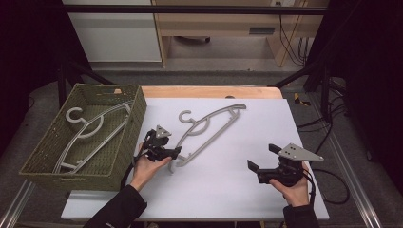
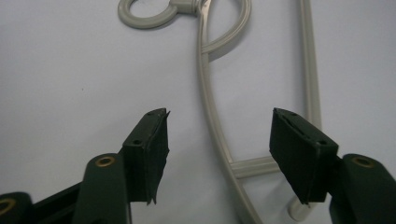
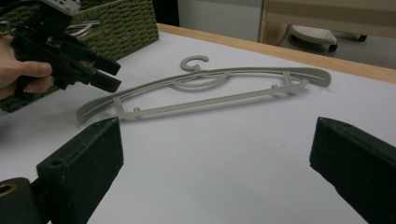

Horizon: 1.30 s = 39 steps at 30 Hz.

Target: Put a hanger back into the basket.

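High view: the left tongs (image 1: 177,153) hover at the near end of a grey hanger (image 1: 211,129) that lies flat on the white worktop (image 1: 247,190), just right of a woven basket (image 1: 135,118) that already holds more hangers (image 1: 88,135). The step in hand looks like the grasp of this hanger, before a lift across into the basket. The right tongs (image 1: 261,159) sit well apart at the near right, jaws wide and holding nothing. Open worktop lies around the hanger, and only the basket's near wall stands in the way, so the lift likely needs to clear its rim. Left gripper view: the jaws stand partly open astride the hanger's curved arm (image 2: 210,112), with the straight bar (image 2: 310,70) beside the right pad; neither pad (image 2: 154,149) presses on plastic yet. The next move probably calls for settling lower and closing squarely on the thin arm so it doesn't twist. Right gripper view: the hanger (image 3: 210,91) lies across the middle, the left tongs (image 3: 109,77) poised over its end, the basket (image 3: 126,21) behind, and the worktop's wooden far edge (image 3: 280,51) well beyond.
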Tool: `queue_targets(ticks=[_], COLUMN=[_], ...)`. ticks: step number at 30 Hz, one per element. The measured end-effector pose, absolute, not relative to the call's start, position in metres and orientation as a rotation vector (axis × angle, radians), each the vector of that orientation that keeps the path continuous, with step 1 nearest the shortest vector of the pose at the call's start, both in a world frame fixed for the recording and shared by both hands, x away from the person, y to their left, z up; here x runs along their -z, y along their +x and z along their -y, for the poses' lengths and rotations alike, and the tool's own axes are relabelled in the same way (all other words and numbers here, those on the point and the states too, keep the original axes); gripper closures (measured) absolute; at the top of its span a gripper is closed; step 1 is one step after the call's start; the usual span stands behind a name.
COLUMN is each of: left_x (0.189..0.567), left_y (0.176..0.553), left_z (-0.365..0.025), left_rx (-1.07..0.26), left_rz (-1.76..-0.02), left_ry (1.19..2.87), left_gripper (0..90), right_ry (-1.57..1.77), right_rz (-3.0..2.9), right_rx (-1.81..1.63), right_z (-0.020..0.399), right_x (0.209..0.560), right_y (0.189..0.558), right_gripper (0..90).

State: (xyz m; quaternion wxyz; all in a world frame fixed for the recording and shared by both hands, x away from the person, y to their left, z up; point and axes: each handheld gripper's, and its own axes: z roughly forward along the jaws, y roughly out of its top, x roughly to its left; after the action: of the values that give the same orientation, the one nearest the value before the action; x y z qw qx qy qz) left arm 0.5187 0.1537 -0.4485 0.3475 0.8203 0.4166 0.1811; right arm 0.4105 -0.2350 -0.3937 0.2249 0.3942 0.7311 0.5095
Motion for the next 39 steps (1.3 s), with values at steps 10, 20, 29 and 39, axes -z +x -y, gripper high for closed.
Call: queue_targets(ticks=[10,20,29,39], left_x=[0.465,0.467,0.462,0.458], left_y=[0.529,0.531,0.526,0.517], left_z=[-0.147,-0.145,-0.149,-0.161], left_rx=[-0.433,-0.393,-0.374,-0.343], left_rz=[-1.106,-1.114,-1.136,-1.076], left_ry=[2.191,2.224,2.283,2.389], left_gripper=[55.8,74.6,76.6,80.5], right_ry=[1.085,1.077,1.079,1.08], right_rz=[-2.028,-2.043,-2.043,-2.039], right_rx=[-1.401,-1.396,-1.398,-1.405], right_z=[0.233,0.232,0.232,0.234], right_x=[0.394,0.395,0.395,0.394], right_y=[0.411,0.411,0.411,0.41], right_gripper=[3.2,3.3,3.2,3.4])
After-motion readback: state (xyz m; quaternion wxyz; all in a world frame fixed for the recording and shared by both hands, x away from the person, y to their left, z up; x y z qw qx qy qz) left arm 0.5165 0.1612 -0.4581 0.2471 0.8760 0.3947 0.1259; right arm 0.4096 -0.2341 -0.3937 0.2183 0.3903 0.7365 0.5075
